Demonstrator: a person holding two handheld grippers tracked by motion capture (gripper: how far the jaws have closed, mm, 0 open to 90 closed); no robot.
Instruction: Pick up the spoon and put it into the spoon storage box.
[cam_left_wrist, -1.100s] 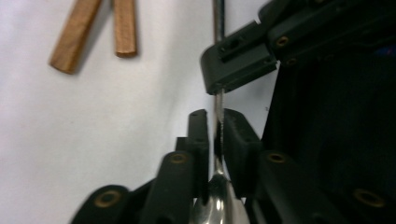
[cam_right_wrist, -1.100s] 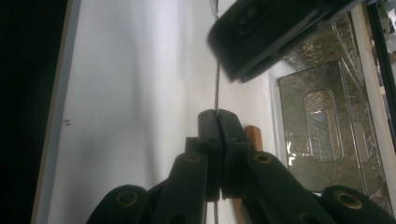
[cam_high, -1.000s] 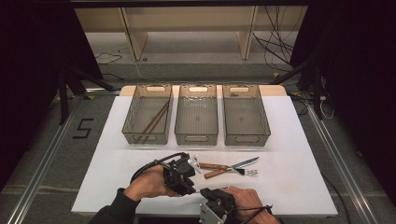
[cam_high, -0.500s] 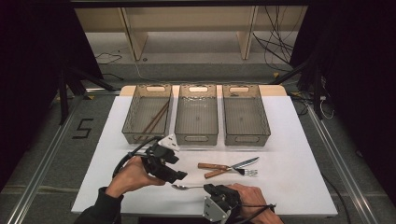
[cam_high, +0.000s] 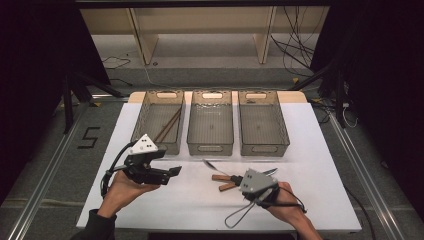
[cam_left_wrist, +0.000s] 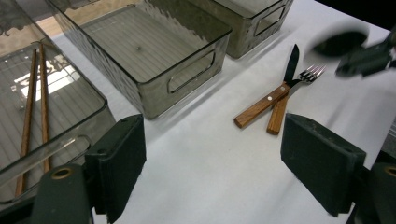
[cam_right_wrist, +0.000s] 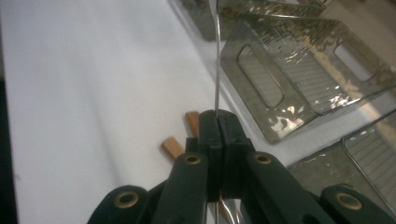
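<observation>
The right gripper (cam_high: 235, 175), matte black with a grey three-cornered plate, sits low and right of centre in the high view, its jaws clamped on a thin, shiny metal spoon (cam_high: 214, 166). The spoon's long axis runs up and left, bowl end toward the smoky, ribbed plastic bins (cam_high: 210, 146). The left gripper (cam_left_wrist: 212, 168) has just been opening; its flat black pads stand wide over the smooth white table (cam_left_wrist: 205, 168), nothing between them.
</observation>
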